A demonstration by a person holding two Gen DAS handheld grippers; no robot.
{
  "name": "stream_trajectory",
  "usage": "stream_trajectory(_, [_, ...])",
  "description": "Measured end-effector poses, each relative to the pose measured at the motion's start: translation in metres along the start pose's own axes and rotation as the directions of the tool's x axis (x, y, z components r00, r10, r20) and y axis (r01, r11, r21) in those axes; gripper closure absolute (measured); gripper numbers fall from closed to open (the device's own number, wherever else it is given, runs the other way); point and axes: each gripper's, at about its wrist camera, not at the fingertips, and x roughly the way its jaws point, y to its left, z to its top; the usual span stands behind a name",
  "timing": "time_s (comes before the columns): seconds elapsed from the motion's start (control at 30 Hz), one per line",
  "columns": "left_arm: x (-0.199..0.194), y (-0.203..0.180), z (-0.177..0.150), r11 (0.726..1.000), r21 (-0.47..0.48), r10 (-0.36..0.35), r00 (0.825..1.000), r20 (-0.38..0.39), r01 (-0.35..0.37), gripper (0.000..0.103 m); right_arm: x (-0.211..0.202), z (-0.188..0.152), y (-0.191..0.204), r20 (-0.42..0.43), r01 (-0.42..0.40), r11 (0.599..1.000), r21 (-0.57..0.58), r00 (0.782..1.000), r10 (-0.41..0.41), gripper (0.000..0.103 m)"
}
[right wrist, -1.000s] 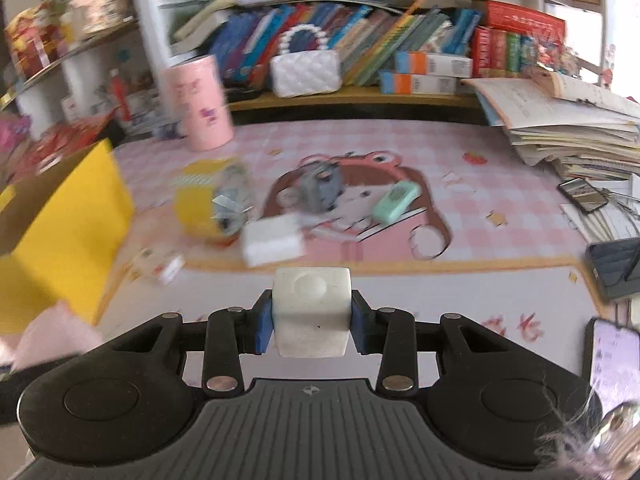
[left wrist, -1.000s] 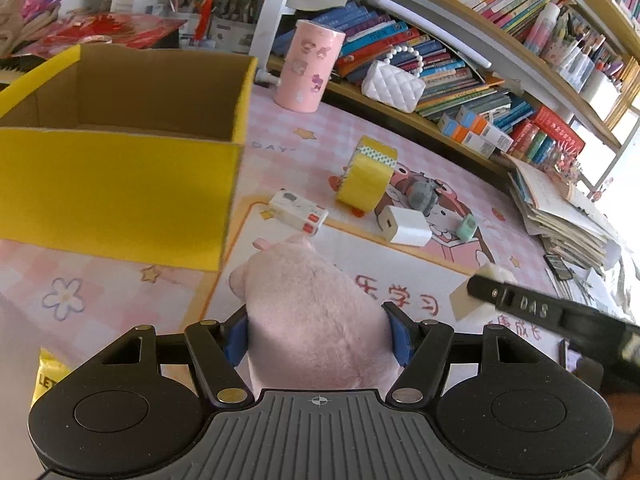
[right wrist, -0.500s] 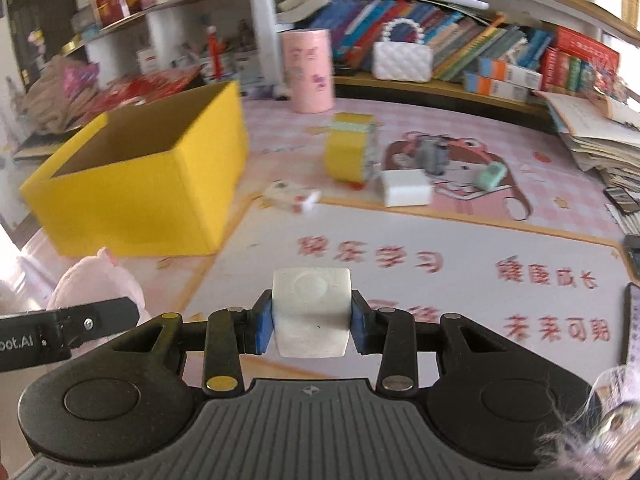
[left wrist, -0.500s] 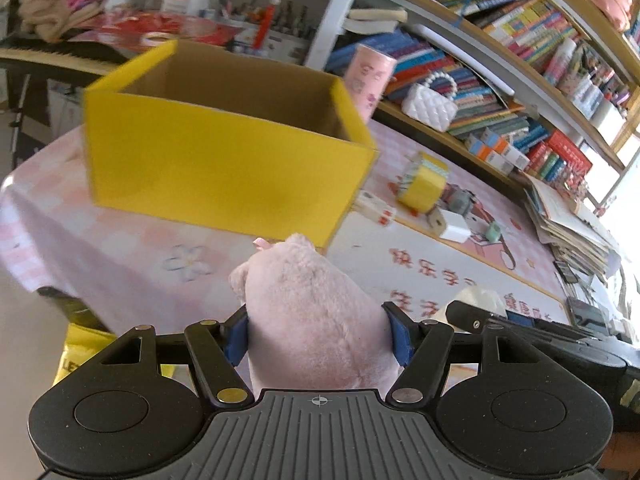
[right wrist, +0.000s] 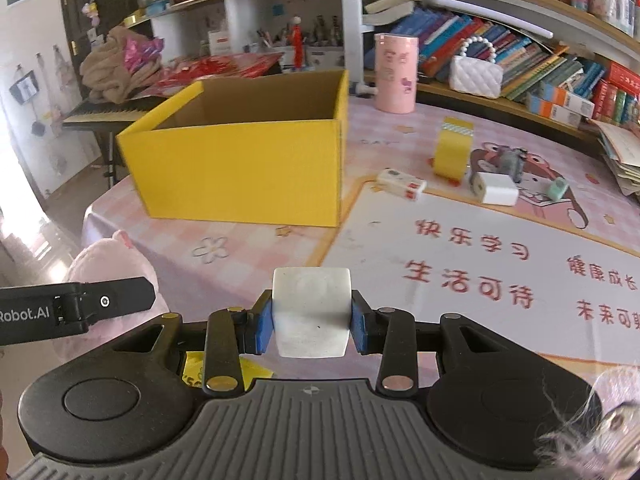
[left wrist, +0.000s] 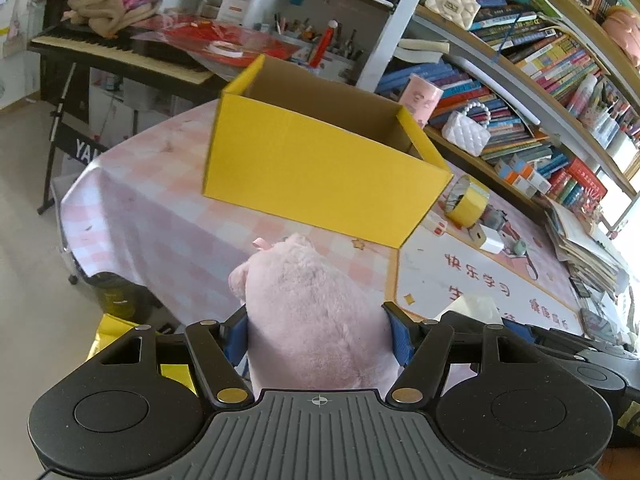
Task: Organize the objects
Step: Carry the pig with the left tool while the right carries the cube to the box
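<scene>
My left gripper [left wrist: 318, 332] is shut on a pink plush toy [left wrist: 316, 316], held above the table's near edge in front of the open yellow cardboard box [left wrist: 320, 172]. The toy also shows in the right wrist view [right wrist: 116, 268]. My right gripper [right wrist: 311, 326] is shut on a white cube [right wrist: 311, 312], held above the mat to the right of the box [right wrist: 240, 172]. The cube also shows in the left wrist view [left wrist: 470, 306]. The inside of the box looks bare as far as it shows.
On the pink table: a yellow tape roll [right wrist: 452, 152], a white-and-red block [right wrist: 402, 184], a white charger [right wrist: 496, 188], a grey object [right wrist: 510, 162], a green item [right wrist: 557, 189], a pink cup [right wrist: 396, 72]. Bookshelves behind, a keyboard [left wrist: 116, 50] at left.
Both grippers have pulled back and risen away from the table with their objects still held. The yellow box now sits farther off and the floor shows at left.
</scene>
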Motion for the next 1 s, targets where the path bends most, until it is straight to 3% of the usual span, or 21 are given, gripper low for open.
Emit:
stream_trajectory(0.57, [-0.018, 0.027, 0.019, 0.996, 0.080, -0.034, 0.998, 0.060, 0.029, 0.036, -0.005, 0.004, 0.042, 0.045, 0.022, 1.000, -0.014, 0.999, -0.022, 0.068])
stream_trajectory(0.8, [-0.010, 0.017, 0.058, 0.994, 0.097, -0.058, 0.989, 0.136, 0.045, 0.036, 0.003, 0.042, 0.037, 0.130, 0.051, 0.998, -0.045, 0.991, -0.045, 0.068])
stream_trajectory(1.0, [0.009, 0.003, 0.105, 0.992, 0.125, -0.054, 0.976, 0.212, 0.028, 0.036, 0.021, 0.094, 0.027, 0.234, 0.067, 0.996, -0.063, 0.971, -0.050, 0.068])
